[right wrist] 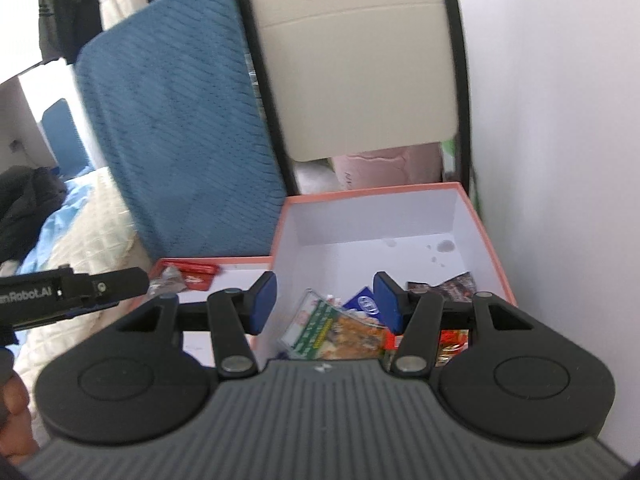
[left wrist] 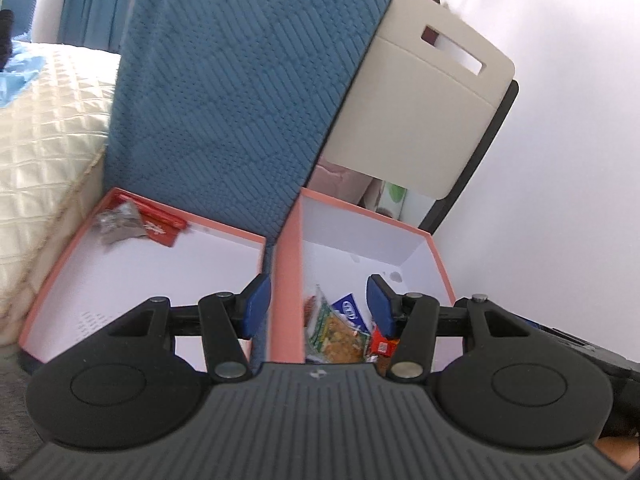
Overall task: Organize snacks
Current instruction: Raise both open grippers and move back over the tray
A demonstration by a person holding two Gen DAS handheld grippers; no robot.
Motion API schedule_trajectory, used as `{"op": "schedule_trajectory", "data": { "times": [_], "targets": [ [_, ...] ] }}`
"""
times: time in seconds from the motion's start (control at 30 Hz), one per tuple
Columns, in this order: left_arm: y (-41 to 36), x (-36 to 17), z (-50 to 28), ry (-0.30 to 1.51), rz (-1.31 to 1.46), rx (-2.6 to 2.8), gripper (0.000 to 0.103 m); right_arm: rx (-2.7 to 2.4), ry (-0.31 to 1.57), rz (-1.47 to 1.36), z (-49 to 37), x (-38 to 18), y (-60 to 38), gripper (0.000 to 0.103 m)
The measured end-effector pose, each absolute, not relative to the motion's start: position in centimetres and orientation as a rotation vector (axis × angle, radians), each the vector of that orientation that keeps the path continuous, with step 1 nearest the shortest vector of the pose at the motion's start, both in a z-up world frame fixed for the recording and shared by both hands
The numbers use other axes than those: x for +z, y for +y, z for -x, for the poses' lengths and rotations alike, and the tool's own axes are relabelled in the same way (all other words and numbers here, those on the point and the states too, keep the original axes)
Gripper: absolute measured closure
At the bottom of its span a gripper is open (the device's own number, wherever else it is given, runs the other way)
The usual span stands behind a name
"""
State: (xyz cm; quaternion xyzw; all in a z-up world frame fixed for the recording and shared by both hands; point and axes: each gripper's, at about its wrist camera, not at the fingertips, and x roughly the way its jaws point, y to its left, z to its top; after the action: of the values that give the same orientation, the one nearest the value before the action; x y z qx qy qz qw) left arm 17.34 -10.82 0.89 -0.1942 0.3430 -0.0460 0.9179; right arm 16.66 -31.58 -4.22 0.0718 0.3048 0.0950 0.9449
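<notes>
Two open boxes sit side by side, the shallow box (left wrist: 72,280) on the left holding a few packets (left wrist: 136,224) in its far corner and the deeper box (right wrist: 492,256) on the right holding a heap of snack packets (right wrist: 340,332), with a cushion (left wrist: 240,100) and a chair back (left wrist: 420,100) standing behind them and a bed (left wrist: 44,140) to the left.

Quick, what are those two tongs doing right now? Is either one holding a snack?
Left tongs: open, nothing between the blue pads, above the two boxes.
Right tongs: open, holding nothing, over the deep box of snacks.
</notes>
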Motion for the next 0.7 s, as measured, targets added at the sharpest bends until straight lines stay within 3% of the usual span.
{"op": "schedule_trajectory", "data": {
  "times": [0.7],
  "targets": [
    [-2.2,-2.9,-5.5,0.671,0.348,-0.024,0.044,0.371,0.567,-0.082,-7.4,-7.1,-21.1,0.047]
  ]
}}
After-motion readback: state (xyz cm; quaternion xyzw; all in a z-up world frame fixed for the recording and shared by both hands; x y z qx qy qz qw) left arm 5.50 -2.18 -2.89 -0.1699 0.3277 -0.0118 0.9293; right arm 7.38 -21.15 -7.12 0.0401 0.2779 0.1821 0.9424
